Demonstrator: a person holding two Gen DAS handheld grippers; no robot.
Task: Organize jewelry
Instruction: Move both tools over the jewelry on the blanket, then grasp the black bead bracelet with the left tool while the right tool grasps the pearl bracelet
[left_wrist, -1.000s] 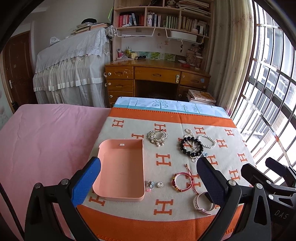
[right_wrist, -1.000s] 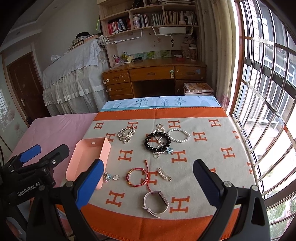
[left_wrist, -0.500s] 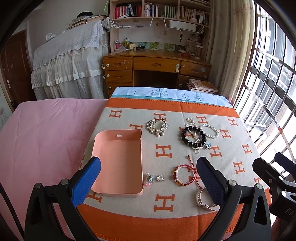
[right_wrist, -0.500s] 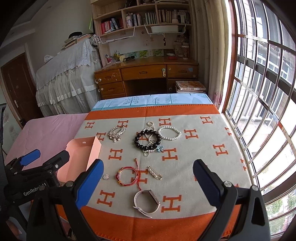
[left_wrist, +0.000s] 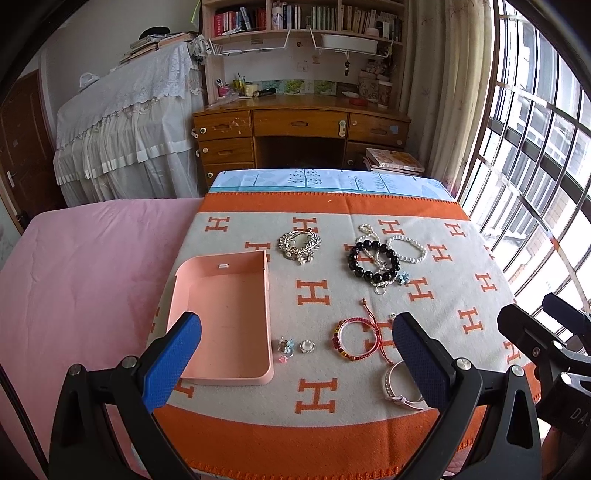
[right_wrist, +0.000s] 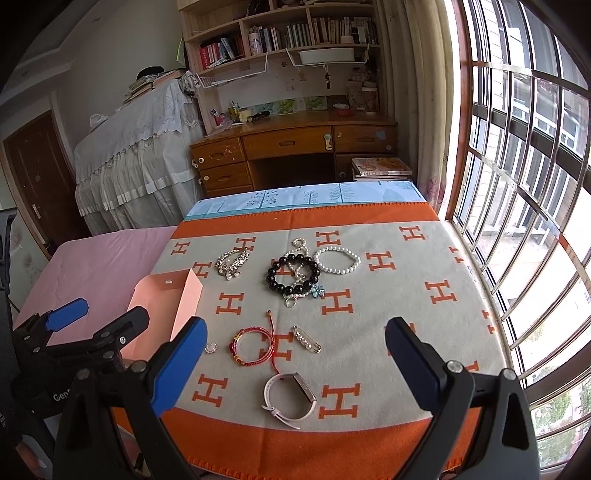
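Left tongs (left_wrist: 295, 350) and right tongs (right_wrist: 293, 354): both spread wide, holding nothing, poised above the near edge of the blanket (left_wrist: 314, 291).
White watch (right_wrist: 290, 395): nearest, just ahead of the right tongs.
Red cord bracelet (right_wrist: 255, 347), small ring (left_wrist: 307, 346), flower charm (left_wrist: 285, 347): laid singly between the tongs, apparently for easy picking.
Pink tray (left_wrist: 225, 314): before the left tongs, empty, likely the destination.
Black bead bracelet (right_wrist: 293, 275), pearl bracelet (right_wrist: 337, 260), silver bracelet (right_wrist: 232, 262): farthest.
Since a second ago, both tongs have drawn back; nothing moved.
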